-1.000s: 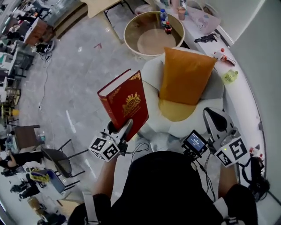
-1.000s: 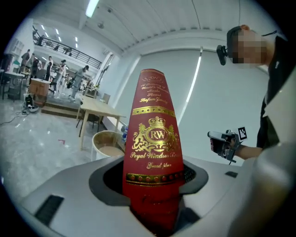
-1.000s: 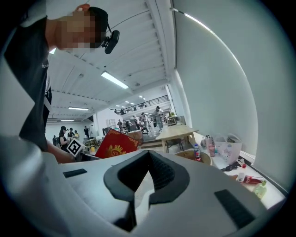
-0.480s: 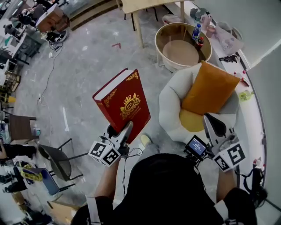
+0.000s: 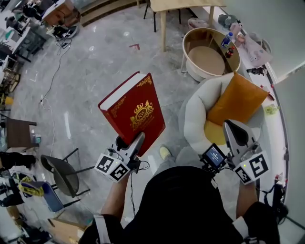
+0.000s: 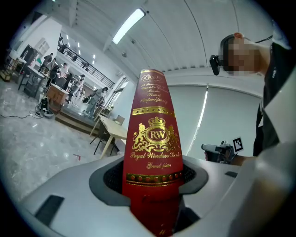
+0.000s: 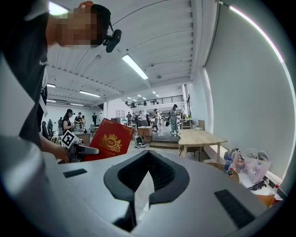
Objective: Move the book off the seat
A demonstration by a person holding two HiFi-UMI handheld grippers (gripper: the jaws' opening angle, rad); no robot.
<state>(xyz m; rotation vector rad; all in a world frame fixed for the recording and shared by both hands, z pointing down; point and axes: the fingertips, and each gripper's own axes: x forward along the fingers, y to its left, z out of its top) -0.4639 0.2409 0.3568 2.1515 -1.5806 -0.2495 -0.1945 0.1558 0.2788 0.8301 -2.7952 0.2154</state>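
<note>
A red hardback book [image 5: 133,112] with gold crest stands upright over the grey floor, left of the white armchair [image 5: 194,112]. My left gripper [image 5: 131,144] is shut on its lower edge. In the left gripper view the book's spine [image 6: 155,139] fills the gap between the pads of the left gripper [image 6: 155,183]. The armchair holds an orange cushion [image 5: 237,100] and a yellow seat pad [image 5: 214,133]. My right gripper [image 5: 238,133] hangs over the chair's front, shut and empty. In the right gripper view the right gripper [image 7: 147,159] has its pads together, and the book [image 7: 108,144] shows at the left.
A round wooden tub table [image 5: 190,66] with bottles [image 5: 228,45] stands beyond the armchair. A wooden table [image 5: 176,5] is at the top. A white counter [image 5: 276,124] runs along the right wall. A dark chair [image 5: 62,171] stands at lower left. A shoe [image 5: 165,152] shows below the book.
The book, held in the left gripper, has gone from over the armchair's left edge to over the floor. The armchair and tub table have slid right in view. Right gripper stays shut.
</note>
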